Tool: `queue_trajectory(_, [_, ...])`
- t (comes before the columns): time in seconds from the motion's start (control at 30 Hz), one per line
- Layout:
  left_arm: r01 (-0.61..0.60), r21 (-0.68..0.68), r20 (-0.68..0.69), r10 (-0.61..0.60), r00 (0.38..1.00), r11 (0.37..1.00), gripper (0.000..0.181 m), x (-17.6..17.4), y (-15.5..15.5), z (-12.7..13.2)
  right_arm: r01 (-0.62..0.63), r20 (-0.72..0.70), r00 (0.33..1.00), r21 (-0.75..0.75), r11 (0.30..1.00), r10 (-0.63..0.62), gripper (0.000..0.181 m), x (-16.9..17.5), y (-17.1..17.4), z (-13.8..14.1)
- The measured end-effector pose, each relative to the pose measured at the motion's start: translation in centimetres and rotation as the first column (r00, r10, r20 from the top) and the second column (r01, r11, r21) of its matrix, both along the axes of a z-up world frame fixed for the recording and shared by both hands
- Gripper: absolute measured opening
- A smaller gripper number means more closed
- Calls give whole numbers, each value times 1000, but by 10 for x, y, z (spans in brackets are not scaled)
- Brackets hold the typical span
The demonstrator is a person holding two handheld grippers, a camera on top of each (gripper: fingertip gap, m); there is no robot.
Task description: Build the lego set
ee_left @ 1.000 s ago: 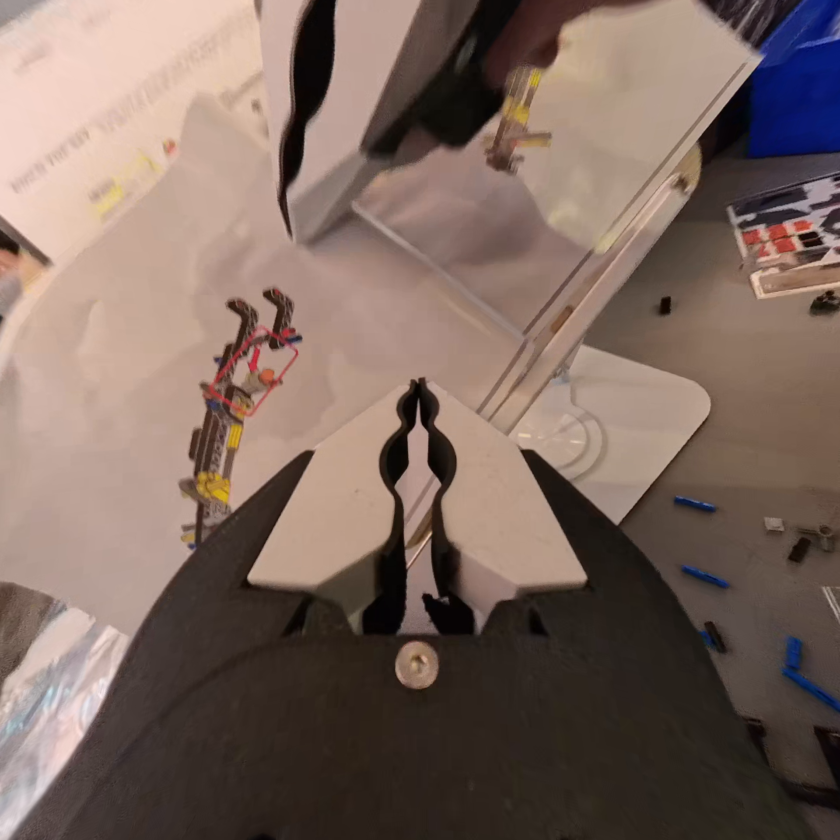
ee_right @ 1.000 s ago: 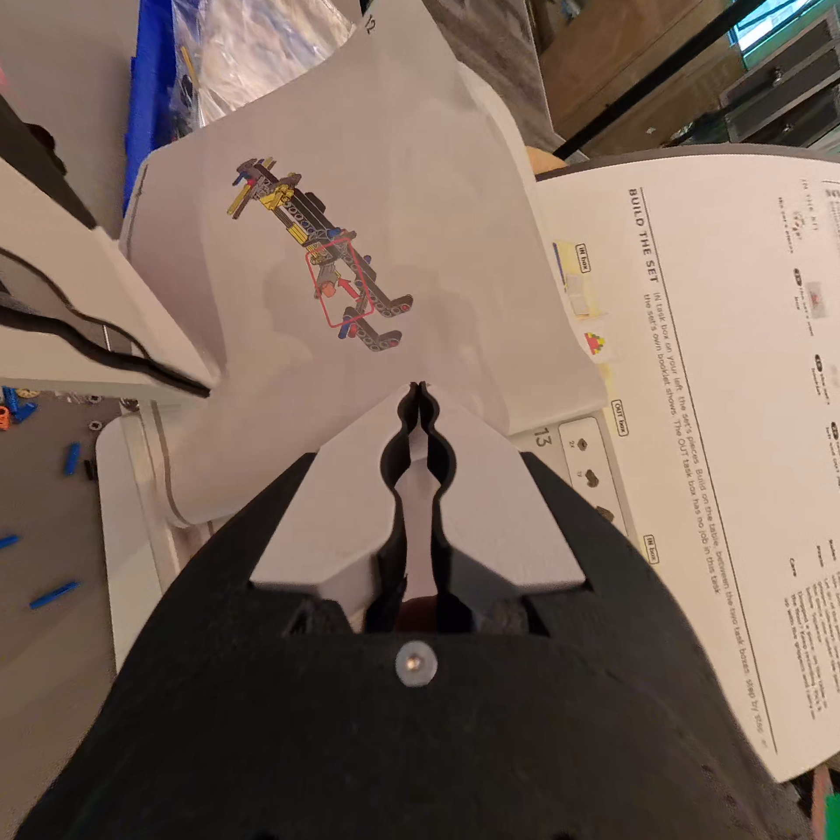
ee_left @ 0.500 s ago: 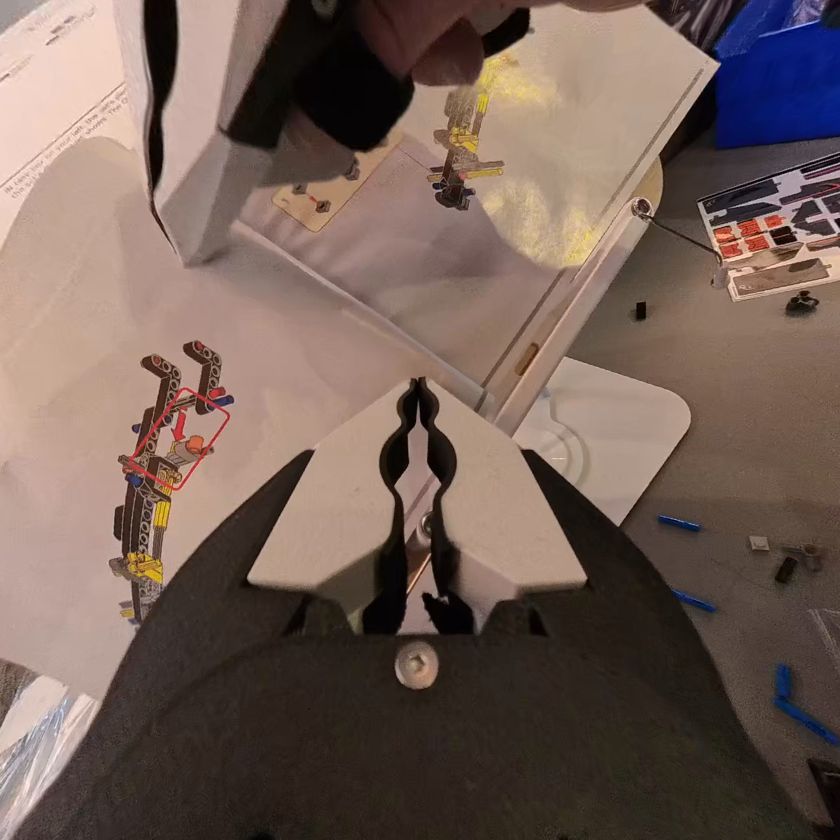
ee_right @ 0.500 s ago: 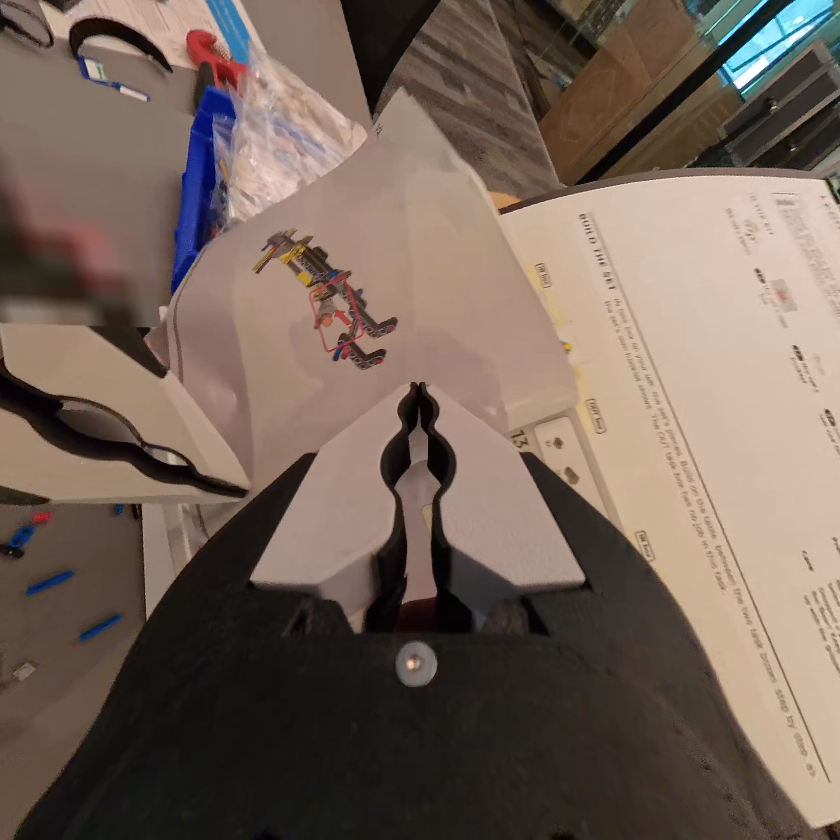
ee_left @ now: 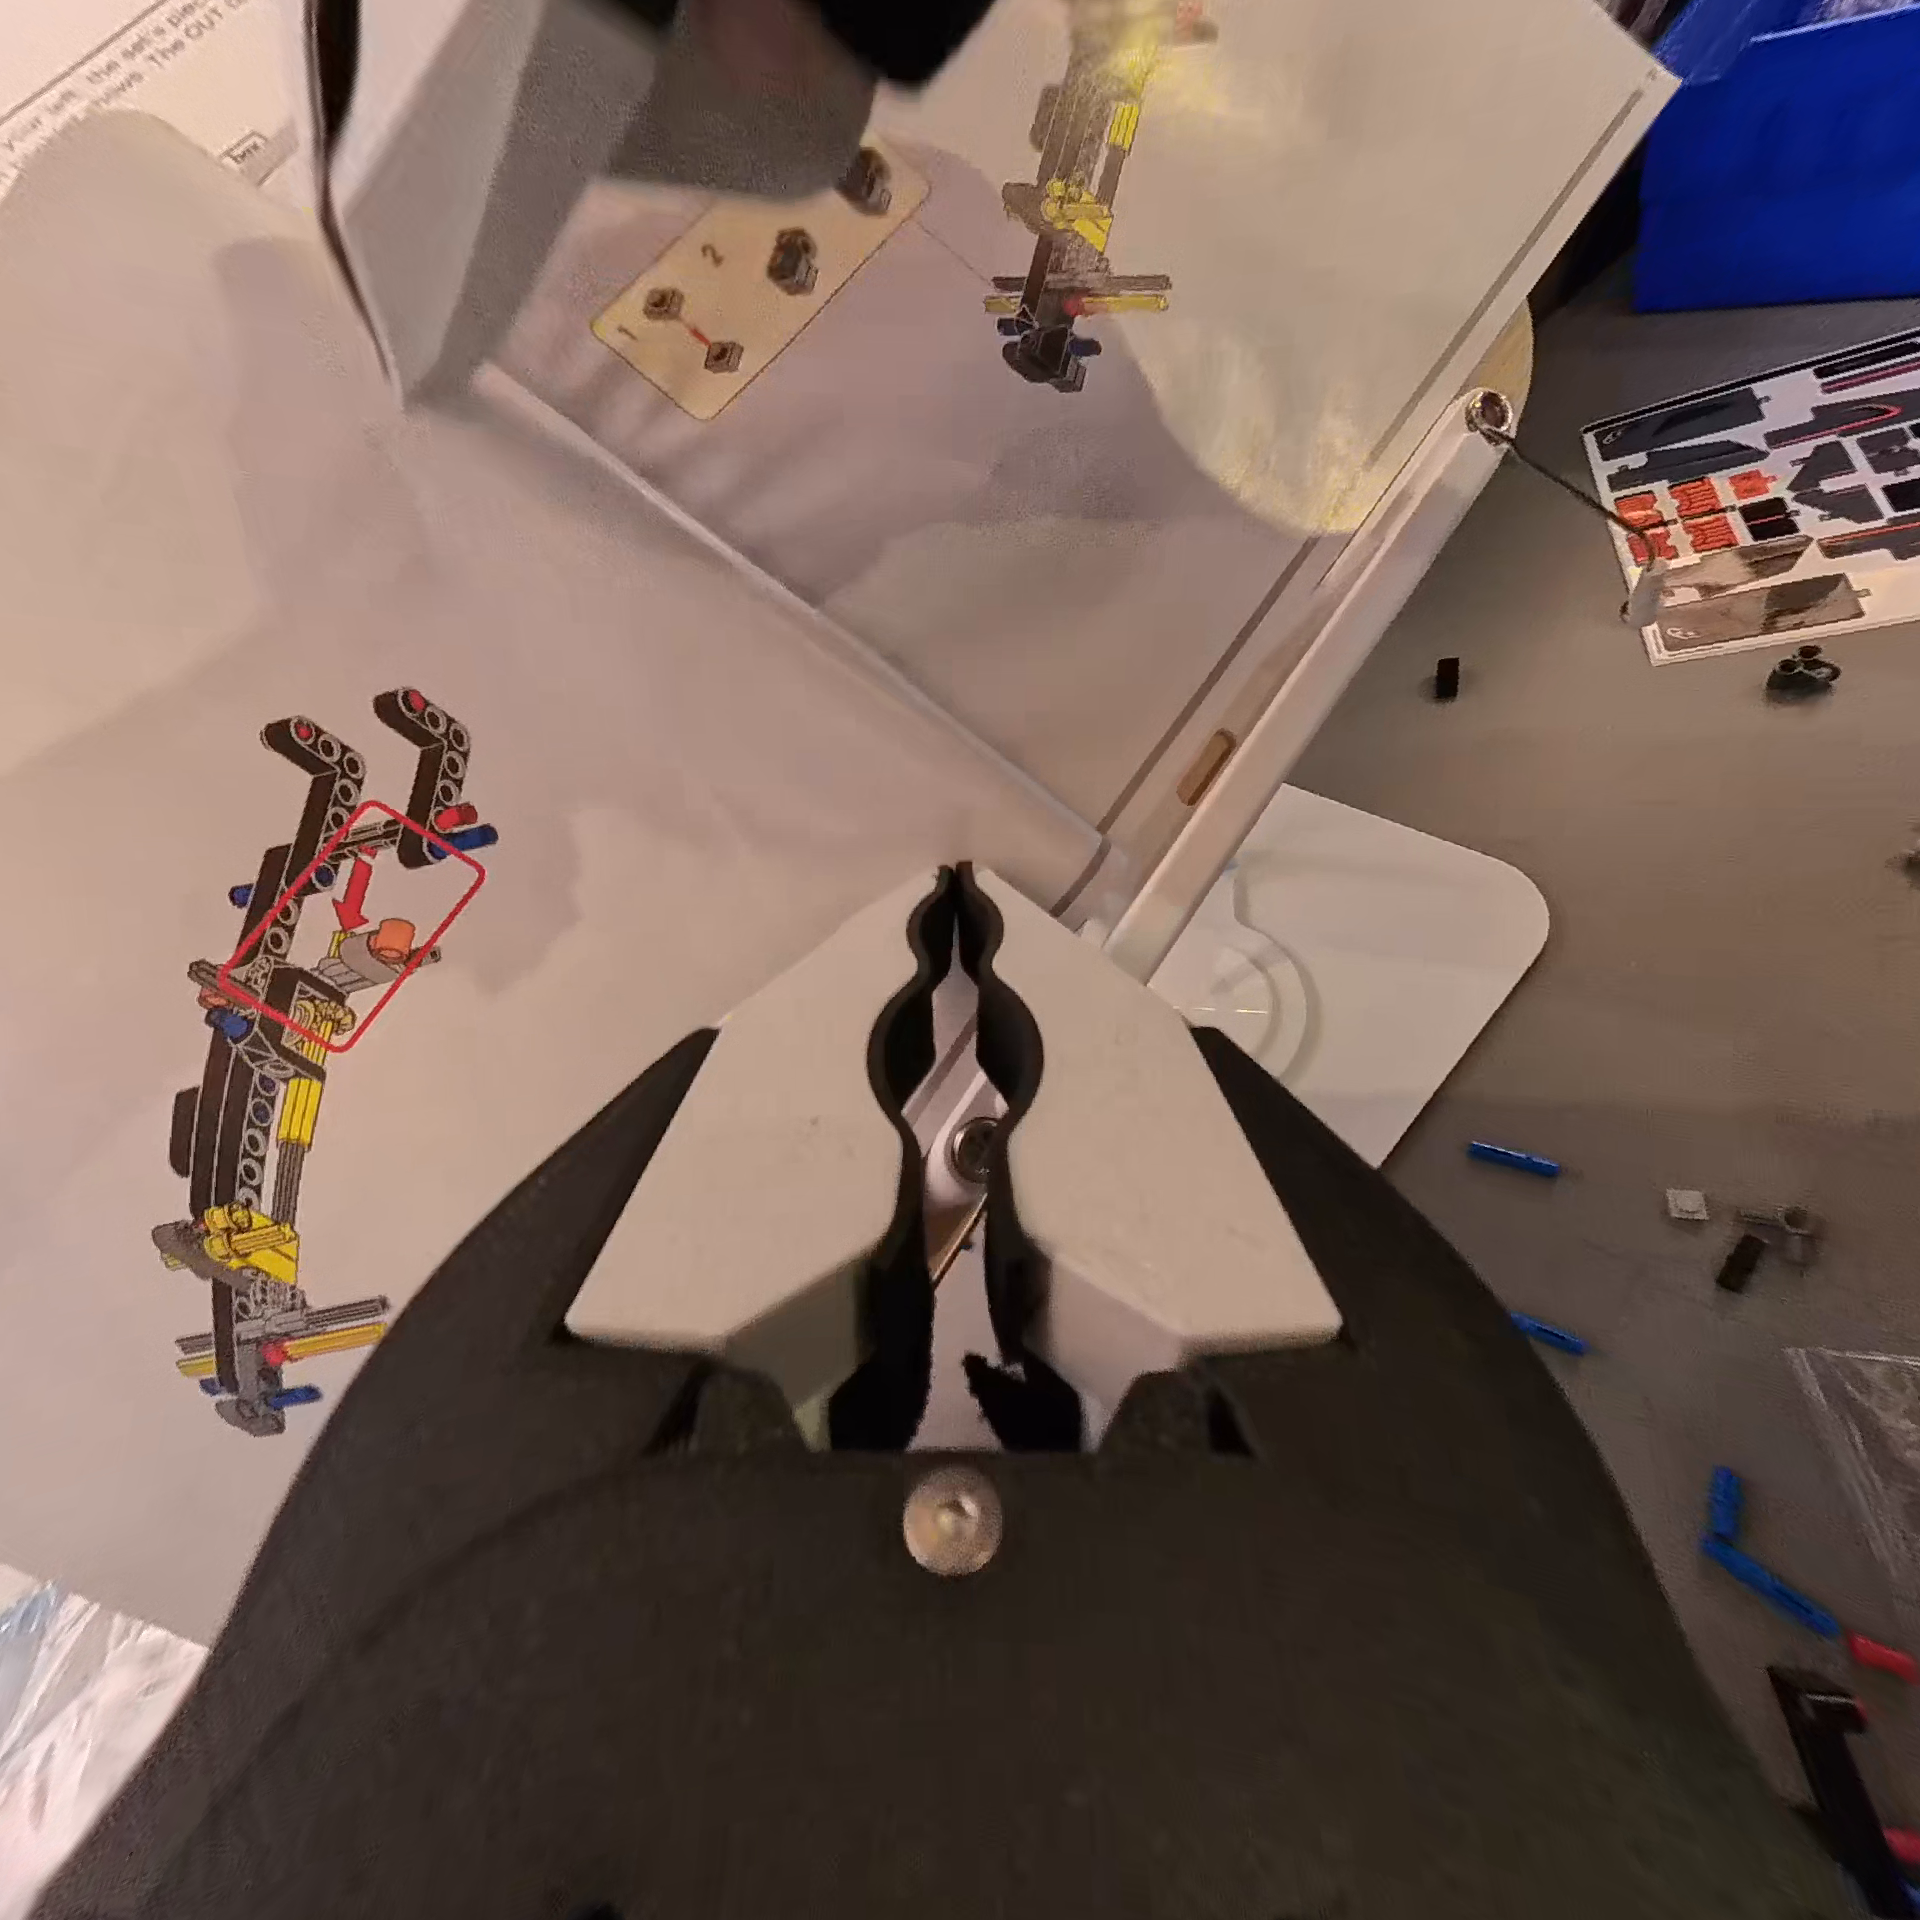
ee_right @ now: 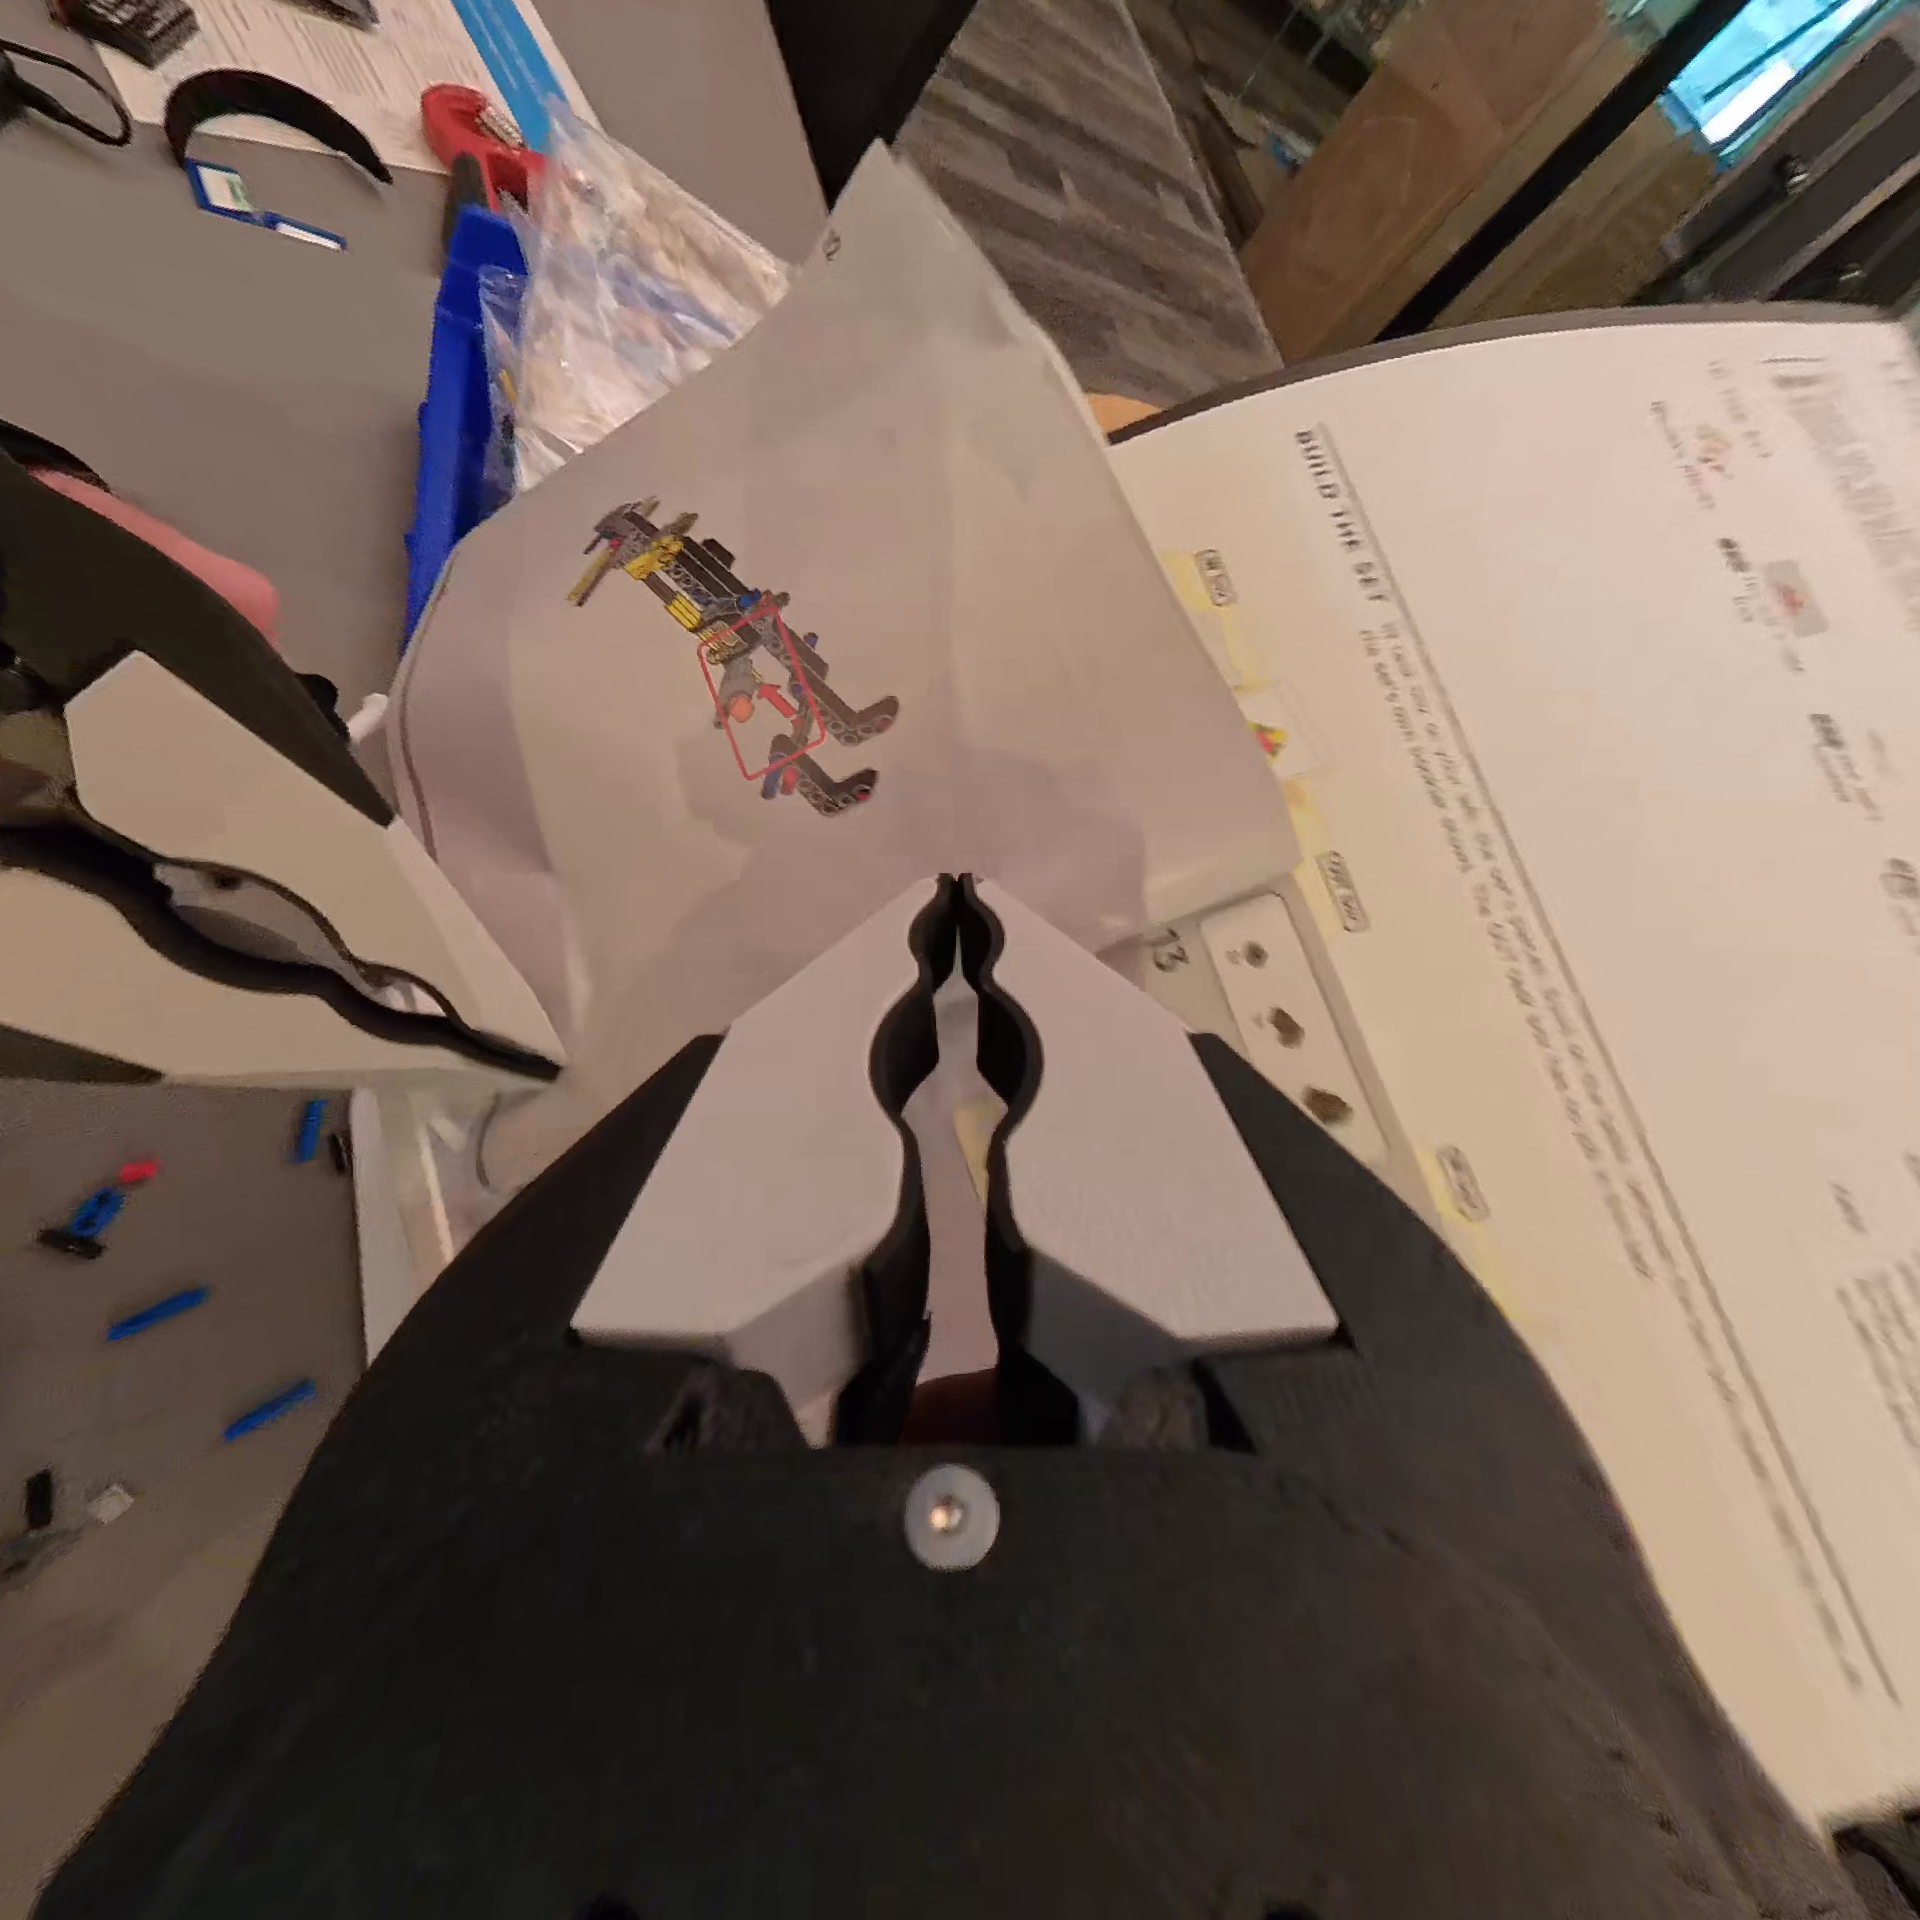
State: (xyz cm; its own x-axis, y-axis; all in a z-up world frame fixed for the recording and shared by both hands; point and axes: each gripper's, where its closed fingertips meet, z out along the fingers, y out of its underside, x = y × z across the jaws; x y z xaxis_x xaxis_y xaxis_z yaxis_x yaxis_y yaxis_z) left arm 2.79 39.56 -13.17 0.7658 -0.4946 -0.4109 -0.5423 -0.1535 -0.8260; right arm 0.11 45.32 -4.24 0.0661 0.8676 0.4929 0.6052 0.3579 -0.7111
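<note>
Over the last second the turned page [ee_left: 644,790] of the instruction booklet [ee_left: 1195,540] had settled from a raised, blurred curl into a flatter lie to the left of the left tool [ee_left: 954,873]. Its drawing of the half-built frame, with one step boxed in red, now read clearly. Ahead of that tool the facing page had come into view with its parts panel and next diagram.

The left tool was closed, tips together, at the lower edge of the booklet where it leaned on the white stand [ee_left: 1403,987]. The right tool [ee_right: 954,883] was closed too, tips meeting at the foot of the curled page. Whether either tool pinched paper could not be told.

The Lego pieces were not in either tool. Blue pins [ee_left: 1499,1158] and small dark parts lay loose on the counter [ee_left: 1662,935] to the right of the left tool, with the sticker sheet [ee_left: 1766,499] farther ahead on that side.

The page turn looked nearly finished, so the next step could be read. No building had yet resumed.
</note>
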Motion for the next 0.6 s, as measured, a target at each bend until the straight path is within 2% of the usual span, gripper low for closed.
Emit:
queue_trajectory(0.17, [0,12,11,0,1000,1000,0,1,-3,4,73,-44,996,25,997,-72,0,44,8,26])
queue_trajectory(0.3, [9,33,26,-10,1000,999,0,5,-10,10,111,-58,992,3,994,-111,0,73,8,28])
queue_trajectory(0.6, [20,95,16,-21,1000,995,4,2,-44,29,71,-29,997,16,997,-70,0,81,-36,10])
